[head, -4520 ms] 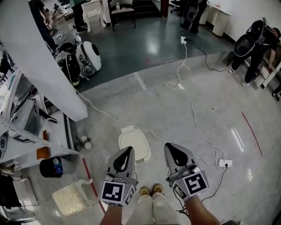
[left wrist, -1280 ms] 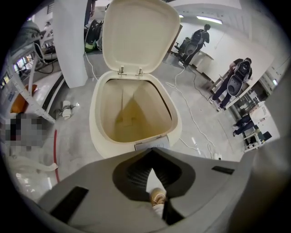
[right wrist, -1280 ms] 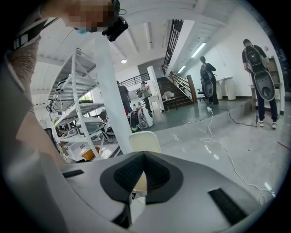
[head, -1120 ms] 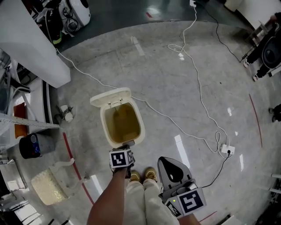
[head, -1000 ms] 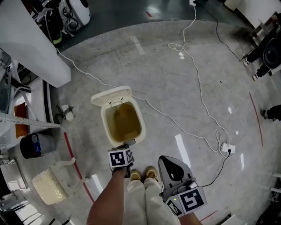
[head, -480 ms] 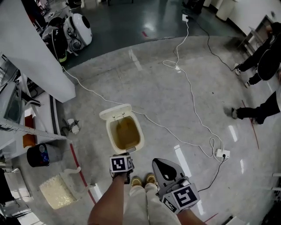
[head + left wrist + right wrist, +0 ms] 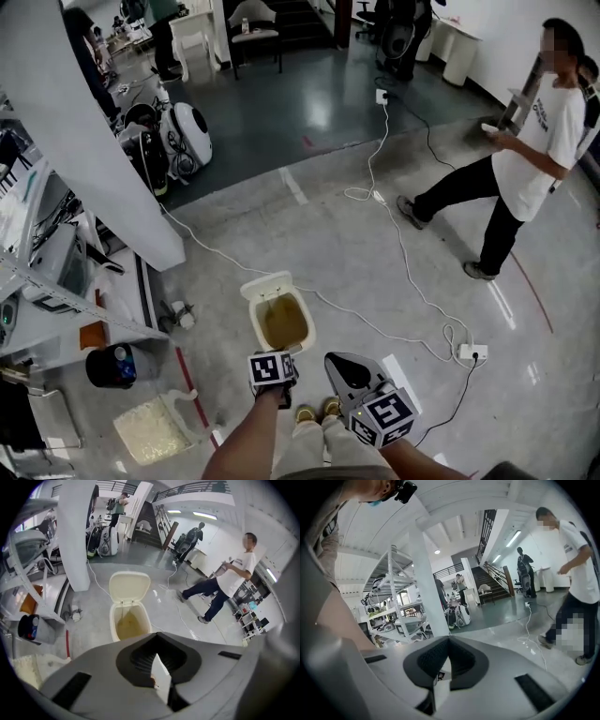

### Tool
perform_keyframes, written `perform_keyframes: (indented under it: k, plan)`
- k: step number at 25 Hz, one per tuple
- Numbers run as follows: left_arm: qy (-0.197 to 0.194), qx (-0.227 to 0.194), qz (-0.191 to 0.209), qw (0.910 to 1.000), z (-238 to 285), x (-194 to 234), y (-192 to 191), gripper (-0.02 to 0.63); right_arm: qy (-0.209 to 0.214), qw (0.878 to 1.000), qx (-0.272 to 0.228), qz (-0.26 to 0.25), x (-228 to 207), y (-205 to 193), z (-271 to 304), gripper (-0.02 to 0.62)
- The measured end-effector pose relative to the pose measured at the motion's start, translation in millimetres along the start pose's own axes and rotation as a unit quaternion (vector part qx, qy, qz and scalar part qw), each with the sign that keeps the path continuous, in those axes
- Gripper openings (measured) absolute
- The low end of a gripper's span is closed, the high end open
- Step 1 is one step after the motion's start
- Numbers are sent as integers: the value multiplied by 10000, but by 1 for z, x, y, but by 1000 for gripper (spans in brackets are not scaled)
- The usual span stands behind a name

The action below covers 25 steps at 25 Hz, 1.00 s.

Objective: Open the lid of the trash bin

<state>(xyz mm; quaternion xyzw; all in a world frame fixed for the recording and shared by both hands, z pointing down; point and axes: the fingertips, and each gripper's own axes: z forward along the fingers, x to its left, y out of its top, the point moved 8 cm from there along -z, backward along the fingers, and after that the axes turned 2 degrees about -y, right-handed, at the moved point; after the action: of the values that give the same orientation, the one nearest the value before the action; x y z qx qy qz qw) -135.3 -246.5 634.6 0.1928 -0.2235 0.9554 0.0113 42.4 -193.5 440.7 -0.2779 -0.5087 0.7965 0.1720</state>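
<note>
The cream trash bin (image 7: 283, 324) stands on the floor just ahead of my feet, its lid (image 7: 267, 284) swung up and back, the yellowish inside showing. In the left gripper view the bin (image 7: 128, 622) sits below the raised lid (image 7: 130, 585). My left gripper (image 7: 274, 371) hangs near the bin's front edge, apart from it, marker cube upward; its jaws (image 7: 157, 637) are shut on nothing. My right gripper (image 7: 339, 362) is held to the right of the bin, shut and empty, and points out across the room (image 7: 449, 639).
A person (image 7: 530, 155) stands at the right near a white cable (image 7: 405, 246) that runs to a power strip (image 7: 466, 352). A white pillar (image 7: 89, 131) and shelving (image 7: 52, 281) fill the left. A black can (image 7: 110, 364) and a foam-filled bag (image 7: 150, 427) lie front left.
The lid, shut 4.5 s ago, stands open. Over the last second the bin has come to look smaller and farther off, and a person has walked in at the right.
</note>
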Motion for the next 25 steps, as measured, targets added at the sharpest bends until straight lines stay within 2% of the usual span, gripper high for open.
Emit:
perform_keyframes:
  k: [4,6,9,12,18,20,23,25]
  plan:
    - [-32,-619,348,9975,-51,-22,48,-8,76,9999,75,-48,6,15,-15,28]
    - [-44,-1031,601,9928,-80,-36,72,-8,47,10000,63,-26,6,21,-24,27]
    - [-180,-1670,1088,9798,-128,-59,111,-8,62,9999,-65,58,3,32,-31,28]
    - [-419,-2108,1522,9647,-175,-84,129,-8,127,9998,-153,83,6,43,-42,26]
    - [-1047,-2948,1982,9289,-262,-133,135,-8,329,9979,-514,-193,7,82,-56,28]
    - [-1257,-3213,1983,9174,-287,-142,129,-8,317,9973,-575,-337,8,91,-60,28]
    - [-1514,-3523,1793,9060,-311,-149,117,-8,314,9967,-626,-416,8,99,-67,27]
    - [-1575,-3676,1840,8979,-321,-152,105,-8,345,9959,-705,-444,10,105,-71,26]
